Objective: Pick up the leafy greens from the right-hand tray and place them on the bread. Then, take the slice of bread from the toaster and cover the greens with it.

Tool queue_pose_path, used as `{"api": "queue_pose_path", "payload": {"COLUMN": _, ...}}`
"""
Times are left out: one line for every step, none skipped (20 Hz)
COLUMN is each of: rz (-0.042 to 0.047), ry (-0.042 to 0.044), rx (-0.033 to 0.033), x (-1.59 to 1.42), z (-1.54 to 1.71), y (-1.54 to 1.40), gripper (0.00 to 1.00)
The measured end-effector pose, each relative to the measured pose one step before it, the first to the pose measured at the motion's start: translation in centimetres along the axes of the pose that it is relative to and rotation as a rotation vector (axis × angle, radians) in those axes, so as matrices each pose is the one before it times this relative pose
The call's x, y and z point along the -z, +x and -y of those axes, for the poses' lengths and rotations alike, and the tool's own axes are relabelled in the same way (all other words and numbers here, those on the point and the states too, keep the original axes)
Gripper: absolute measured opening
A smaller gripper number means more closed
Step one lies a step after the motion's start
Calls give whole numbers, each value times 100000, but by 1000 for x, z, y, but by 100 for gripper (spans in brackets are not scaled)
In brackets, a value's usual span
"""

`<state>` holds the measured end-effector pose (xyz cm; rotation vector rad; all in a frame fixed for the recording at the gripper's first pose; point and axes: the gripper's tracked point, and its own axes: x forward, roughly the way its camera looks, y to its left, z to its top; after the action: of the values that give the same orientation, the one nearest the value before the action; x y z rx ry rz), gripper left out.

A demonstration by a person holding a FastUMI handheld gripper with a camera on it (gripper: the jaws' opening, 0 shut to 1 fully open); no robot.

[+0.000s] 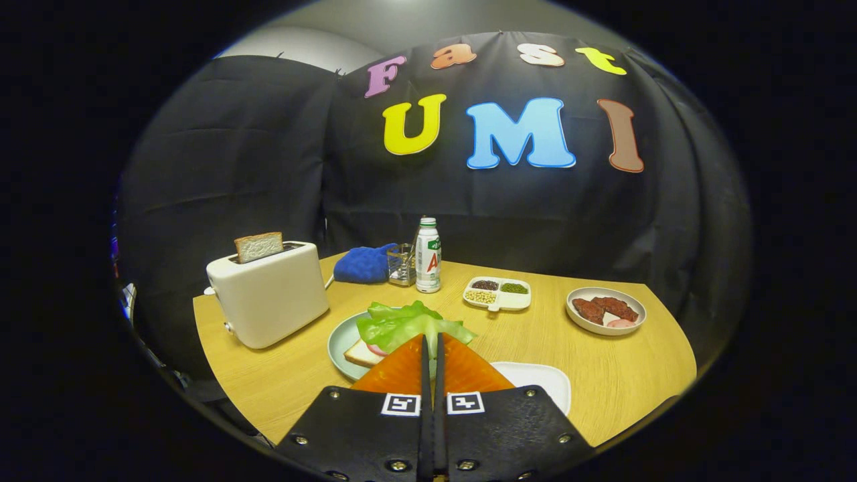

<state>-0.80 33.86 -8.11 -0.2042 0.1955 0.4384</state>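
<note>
Black cloth walls in a booth around a light wooden table [281, 375], seen from just above the gripper [432, 338]. Its two orange fingers [402, 368] are drawn together with only a thin slit between them, and their tips pinch the near edge of the leafy greens [405, 323]. The greens spread out just ahead of the fingertips over a pale green plate [339, 341], covering a slice of bread [361, 353] whose corner shows to the left of the fingers, with a bit of something pink beside it. Further left stands a white toaster [268, 294] with another bread slice [258, 246] poking up from its slot. A white tray [542, 381] lies just right of the fingers. Beyond the greens stand a white bottle [428, 254], a small glass [402, 264] and a blue mitt [363, 263]. Further right sit a divided dish of beans [498, 294] and a bowl [606, 310] holding dark reddish pieces.
</note>
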Motion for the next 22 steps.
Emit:
{"api": "queue_pose_path", "payload": {"rz": -492, "ry": 323, "rx": -747, "x": 146, "z": -440, "y": 836, "gripper": 0}}
{"api": "queue_pose_path", "payload": {"rz": -882, "ry": 1109, "rx": -1272, "x": 142, "z": -614, "y": 785, "gripper": 0}}
{"api": "queue_pose_path", "payload": {"rz": -658, "ry": 1015, "rx": -1417, "x": 98, "z": -558, "y": 773, "gripper": 0}}
{"api": "queue_pose_path", "payload": {"rz": -888, "ry": 656, "rx": -694, "x": 137, "z": -345, "y": 758, "gripper": 0}}
{"api": "queue_pose_path", "payload": {"rz": -1057, "ry": 528, "rx": -464, "x": 311, "z": -324, "y": 749, "gripper": 0}}
{"api": "queue_pose_path", "payload": {"rz": -1292, "ry": 513, "rx": -610, "x": 370, "z": -319, "y": 752, "gripper": 0}}
{"api": "queue_pose_path", "payload": {"rz": -1566, "ry": 370, "rx": -178, "x": 467, "z": -172, "y": 661, "gripper": 0}}
{"api": "queue_pose_path", "payload": {"rz": -1419, "ry": 492, "rx": 216, "x": 482, "z": -89, "y": 589, "gripper": 0}}
{"api": "queue_pose_path", "payload": {"rz": -1151, "ry": 137, "rx": 543, "x": 374, "z": 10, "y": 474, "gripper": 1}}
{"api": "queue_pose_path", "payload": {"rz": -729, "ry": -146, "rx": 940, "x": 346, "z": 127, "y": 464, "gripper": 0}}
{"api": "queue_pose_path", "payload": {"rz": -1109, "ry": -276, "rx": 478, "x": 368, "z": -38, "y": 372, "gripper": 0}}
{"api": "queue_pose_path", "payload": {"rz": -1037, "ry": -659, "rx": -588, "x": 466, "z": -354, "y": 394, "gripper": 0}}
{"api": "queue_pose_path", "payload": {"rz": -1264, "ry": -735, "rx": 97, "x": 531, "z": -92, "y": 269, "gripper": 1}}
{"api": "queue_pose_path", "payload": {"rz": -1458, "ry": -617, "rx": 487, "x": 455, "z": 76, "y": 256, "gripper": 1}}
{"api": "queue_pose_path", "payload": {"rz": -603, "ry": 109, "rx": -229, "x": 302, "z": -87, "y": 14, "gripper": 0}}
{"api": "queue_pose_path", "payload": {"rz": -623, "ry": 251, "rx": -667, "x": 296, "z": -309, "y": 102, "gripper": 1}}
{"api": "queue_pose_path", "payload": {"rz": -478, "ry": -174, "rx": 44, "x": 258, "z": 0, "y": 40, "gripper": 1}}
{"api": "queue_pose_path", "payload": {"rz": -708, "ry": -34, "rx": 326, "x": 194, "z": 135, "y": 14, "gripper": 1}}
{"api": "queue_pose_path", "payload": {"rz": -579, "ry": 430, "rx": -208, "x": 219, "z": -34, "y": 166, "gripper": 0}}
{"api": "queue_pose_path", "payload": {"rz": -691, "ry": 258, "rx": -177, "x": 178, "z": -34, "y": 87, "gripper": 0}}
{"api": "queue_pose_path", "payload": {"rz": -903, "ry": -1, "rx": 89, "x": 272, "z": 54, "y": 48, "gripper": 1}}
{"api": "queue_pose_path", "payload": {"rz": -802, "ry": 83, "rx": 426, "x": 175, "z": 86, "y": 34, "gripper": 0}}
